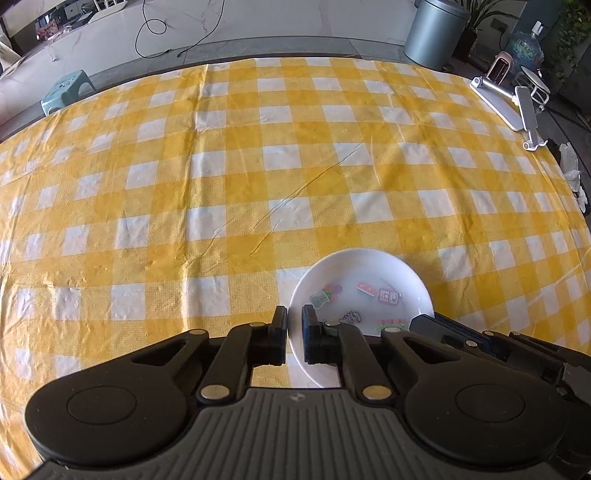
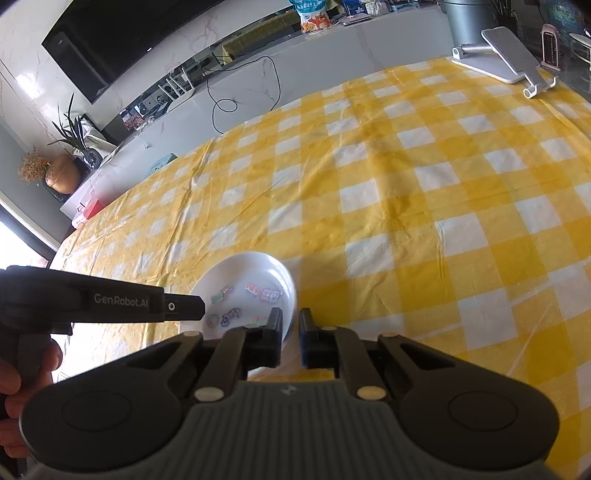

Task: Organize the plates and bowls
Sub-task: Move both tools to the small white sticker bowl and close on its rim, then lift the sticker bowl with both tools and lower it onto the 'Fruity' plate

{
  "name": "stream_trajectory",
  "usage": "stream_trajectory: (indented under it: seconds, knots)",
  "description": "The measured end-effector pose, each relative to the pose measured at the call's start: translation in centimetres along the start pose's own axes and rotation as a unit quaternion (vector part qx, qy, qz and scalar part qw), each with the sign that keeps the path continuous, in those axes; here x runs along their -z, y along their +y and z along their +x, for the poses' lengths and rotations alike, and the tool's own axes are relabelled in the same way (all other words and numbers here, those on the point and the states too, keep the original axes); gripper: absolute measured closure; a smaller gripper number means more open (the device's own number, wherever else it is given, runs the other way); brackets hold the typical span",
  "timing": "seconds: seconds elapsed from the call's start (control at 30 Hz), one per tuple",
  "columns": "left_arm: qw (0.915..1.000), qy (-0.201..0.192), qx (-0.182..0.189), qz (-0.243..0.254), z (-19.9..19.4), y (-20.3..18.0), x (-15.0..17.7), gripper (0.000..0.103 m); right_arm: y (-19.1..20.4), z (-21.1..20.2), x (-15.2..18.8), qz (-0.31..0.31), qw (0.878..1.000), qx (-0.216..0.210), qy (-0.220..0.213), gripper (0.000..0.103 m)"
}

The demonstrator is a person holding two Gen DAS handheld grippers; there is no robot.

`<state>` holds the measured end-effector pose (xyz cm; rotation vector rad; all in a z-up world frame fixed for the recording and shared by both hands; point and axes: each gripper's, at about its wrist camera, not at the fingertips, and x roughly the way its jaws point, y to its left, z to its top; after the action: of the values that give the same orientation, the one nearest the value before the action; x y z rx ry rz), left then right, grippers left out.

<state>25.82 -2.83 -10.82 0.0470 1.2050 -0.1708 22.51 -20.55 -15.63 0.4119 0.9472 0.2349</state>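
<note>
**White plate clamped at both edges on the checked worktop**

The worktop (image 1: pixel 258 166) is seen covered by a yellow-and-white checked cloth, creased in several places. At its far right corner a grey folding stand (image 1: pixel 506 103) is laid flat, and beyond the far edge a grey cylindrical bin (image 1: pixel 436 33) is seen on the floor. A dark screen (image 2: pixel 122 40) is mounted on the wall behind, in the right wrist view.

A single white plate (image 1: pixel 369 269), decorated with small coloured stickers, is placed near the front edge of the worktop. Whether it is resting on the cloth or raised slightly cannot be told.

The plate's left rim is gripped by the left claw (image 1: pixel 294 334), one finger being set outside the rim and the other inside, with the jaws clenched on it. Its right rim is gripped in the same way by the right claw (image 2: pixel 290 338), jaws clenched on the edge with one finger inside the dish. In the right wrist view the left claw is seen reaching in from the side, held by a hand (image 2: pixel 22 380).
</note>
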Motion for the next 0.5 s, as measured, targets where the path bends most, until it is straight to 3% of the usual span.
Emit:
stream_trajectory:
  seconds: [0.23, 0.5]
  knots:
    - [1.0000, -0.009, -0.002, 0.003, -1.4, -0.4, 0.4, 0.100, 0.0, -0.8, -0.1, 0.004, 1.000, 0.005, -0.012, 0.101]
    - [0.9984, -0.051, -0.023, -0.001, -6.7, -2.4, 1.8, 0.101, 0.3, -4.5, 0.8, -0.001, 0.999, -0.013, -0.042, 0.101]
